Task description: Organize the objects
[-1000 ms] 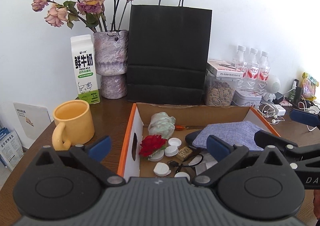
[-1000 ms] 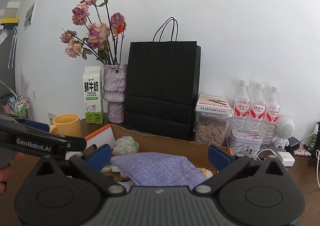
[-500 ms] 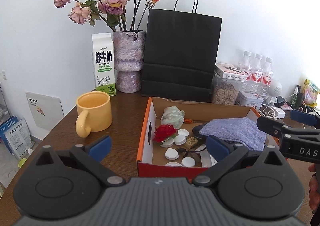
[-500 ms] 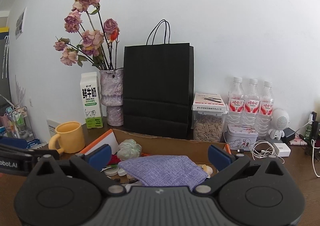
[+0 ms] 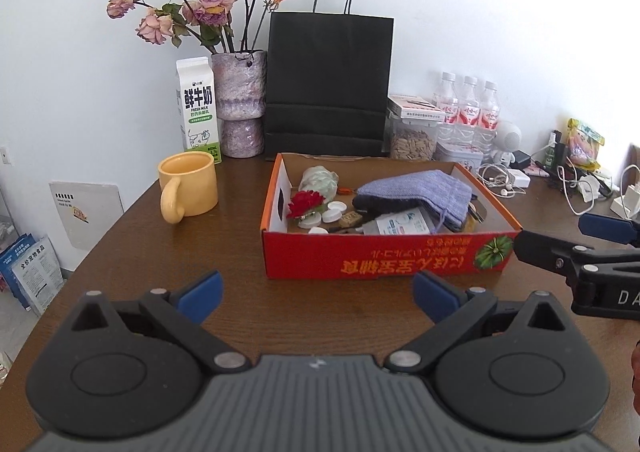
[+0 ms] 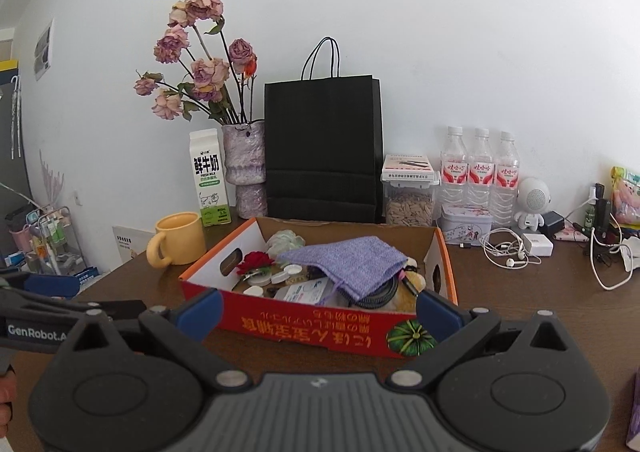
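Shallow red cardboard tray-box [image 5: 384, 254] stands mid-worktop [image 5: 224, 252]. It holds a lilac woven drawstring pouch [image 5: 424, 190], a red fabric flower [image 5: 306, 203], several white bottle caps [image 5: 334, 212], a pale green crumpled bag [image 5: 318, 180] and a printed white packet [image 5: 400, 224], all lying loosely together. A yellow ceramic mug [image 5: 188, 190] stands apart at the box's 9 o'clock; a black paper carrier bag [image 5: 328, 80] stands upright at its 12 o'clock.

Left gripper [image 5: 316, 294] and right gripper [image 6: 318, 310] both hover at the box's 6 o'clock, fingers spread wide and holding nothing.

The scene fits either a pause before sorting the box's contents or a withdrawal after filling it. Any further pick calls for a descent over the box wall.
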{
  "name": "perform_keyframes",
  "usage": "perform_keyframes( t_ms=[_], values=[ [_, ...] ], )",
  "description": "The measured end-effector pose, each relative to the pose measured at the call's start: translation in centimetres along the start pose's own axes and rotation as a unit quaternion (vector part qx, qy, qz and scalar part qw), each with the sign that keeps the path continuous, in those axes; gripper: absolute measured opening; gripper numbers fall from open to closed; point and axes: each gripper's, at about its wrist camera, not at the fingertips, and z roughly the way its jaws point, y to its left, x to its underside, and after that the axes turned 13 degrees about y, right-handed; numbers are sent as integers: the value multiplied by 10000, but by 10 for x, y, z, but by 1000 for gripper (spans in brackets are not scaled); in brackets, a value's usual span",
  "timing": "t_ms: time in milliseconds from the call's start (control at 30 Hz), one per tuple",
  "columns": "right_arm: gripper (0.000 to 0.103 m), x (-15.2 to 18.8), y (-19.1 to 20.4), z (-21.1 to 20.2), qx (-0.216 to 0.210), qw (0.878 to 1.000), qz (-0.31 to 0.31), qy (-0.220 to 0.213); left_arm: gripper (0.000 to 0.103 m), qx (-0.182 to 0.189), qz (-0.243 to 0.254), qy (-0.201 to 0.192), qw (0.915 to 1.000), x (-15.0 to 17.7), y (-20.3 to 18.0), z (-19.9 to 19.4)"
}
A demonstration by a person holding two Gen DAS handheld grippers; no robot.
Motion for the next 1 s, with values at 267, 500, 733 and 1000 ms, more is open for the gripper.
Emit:
perform_keyframes(
  t_ms=[267, 500, 733, 1000],
  values=[
    [103, 29, 1, -19, -12, 9998, 100, 167, 103, -44, 94, 125, 9999, 22, -9, -10],
    [103, 31, 0, -20, -25, 9997, 131, 186, 103, 9, 103, 126, 9999, 23, -10, -10],
    [103, 32, 0, -19, -38, 9997, 126, 211, 103, 9, 114, 130, 9999, 24, -11, -10],
    [103, 33, 3, -18, -56, 9997, 100, 221, 103, 14, 115, 116, 9999, 23, -11, -10]
  ],
)
